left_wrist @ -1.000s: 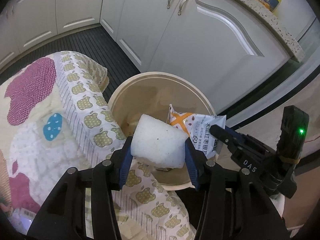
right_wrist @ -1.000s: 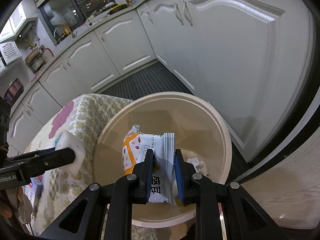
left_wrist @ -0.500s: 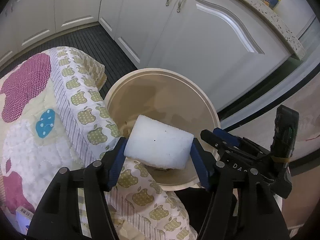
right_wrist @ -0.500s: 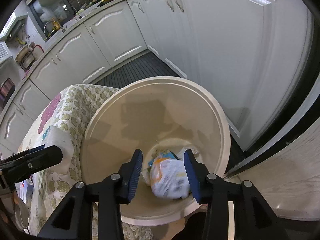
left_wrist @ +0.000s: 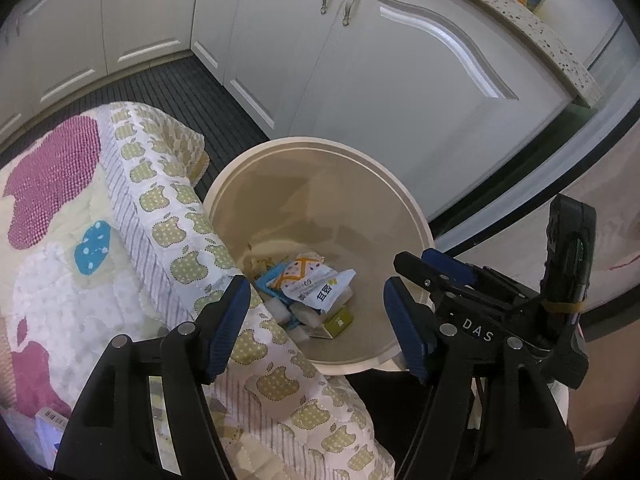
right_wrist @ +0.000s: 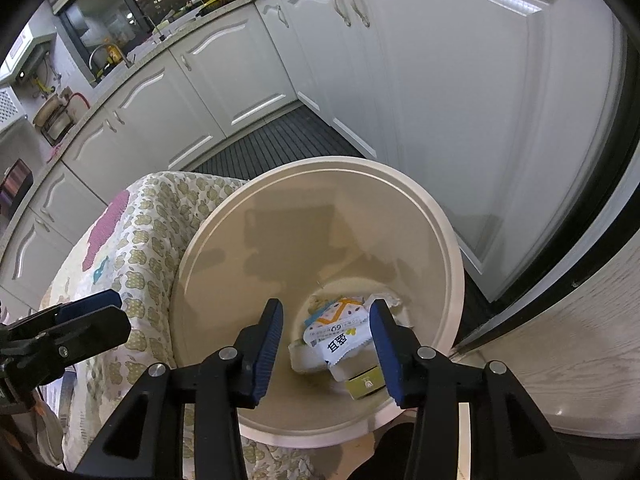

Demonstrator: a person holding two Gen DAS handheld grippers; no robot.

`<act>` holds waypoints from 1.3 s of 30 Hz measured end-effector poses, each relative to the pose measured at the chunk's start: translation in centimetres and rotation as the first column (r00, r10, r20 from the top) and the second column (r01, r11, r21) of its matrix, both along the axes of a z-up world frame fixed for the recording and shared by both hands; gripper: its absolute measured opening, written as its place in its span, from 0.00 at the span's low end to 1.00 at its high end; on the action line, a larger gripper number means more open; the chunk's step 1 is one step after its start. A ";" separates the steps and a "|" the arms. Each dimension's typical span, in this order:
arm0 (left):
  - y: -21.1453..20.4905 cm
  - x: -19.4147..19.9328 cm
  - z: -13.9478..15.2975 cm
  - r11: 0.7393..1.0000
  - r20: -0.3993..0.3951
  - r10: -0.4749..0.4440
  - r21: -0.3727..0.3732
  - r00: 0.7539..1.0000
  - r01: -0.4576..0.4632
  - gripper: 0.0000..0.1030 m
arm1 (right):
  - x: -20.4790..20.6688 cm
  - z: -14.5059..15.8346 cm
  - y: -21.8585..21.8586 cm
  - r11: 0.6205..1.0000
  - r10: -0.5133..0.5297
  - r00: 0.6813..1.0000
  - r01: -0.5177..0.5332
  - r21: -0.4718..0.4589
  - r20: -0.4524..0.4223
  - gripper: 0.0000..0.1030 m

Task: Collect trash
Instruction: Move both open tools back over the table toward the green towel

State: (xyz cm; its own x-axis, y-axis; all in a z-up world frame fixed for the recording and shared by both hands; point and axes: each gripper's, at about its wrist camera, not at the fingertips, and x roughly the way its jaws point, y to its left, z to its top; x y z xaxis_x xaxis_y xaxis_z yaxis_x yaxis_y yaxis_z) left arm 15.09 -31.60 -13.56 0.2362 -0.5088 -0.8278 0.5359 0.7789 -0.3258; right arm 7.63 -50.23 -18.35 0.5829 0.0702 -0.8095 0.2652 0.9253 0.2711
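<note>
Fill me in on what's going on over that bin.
A person is collecting trash with two handheld grippers. Both the left gripper and the right gripper hover above the beige bin, their jaws opening with nothing between them. A snack wrapper, a white sponge and a small green box lie at the bottom. A patterned quilt sits beside the bin.

My left gripper (left_wrist: 316,320) no longer holds the white sponge (left_wrist: 306,322); it now lies in the bin (left_wrist: 416,220), and my jaws are opening, empty. My right gripper (right_wrist: 326,342) has let go of the snack packet (right_wrist: 340,328), now atop the trash; its jaws are opening too.
</note>
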 end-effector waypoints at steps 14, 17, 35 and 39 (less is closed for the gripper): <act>0.9 -1.8 2.4 0.999 0.131 0.000 0.039 0.991 -0.005 0.66 | -0.3 1.7 1.4 1.000 0.022 0.999 -0.022 -0.009 0.035 0.43; 1.5 -2.1 2.9 0.999 0.153 0.010 0.043 0.988 -0.017 0.66 | -0.4 2.3 1.8 1.000 0.025 0.999 -0.024 -0.012 0.042 0.44; 9.8 -4.4 6.4 0.985 0.283 0.165 0.003 0.945 -0.173 0.66 | -0.5 6.9 7.8 0.990 0.143 0.982 -0.140 -0.033 0.126 0.60; 12.4 -5.1 6.8 0.979 0.279 0.198 -0.010 0.940 -0.203 0.66 | -0.6 7.4 10.2 0.981 0.193 0.972 -0.189 -0.045 0.136 0.62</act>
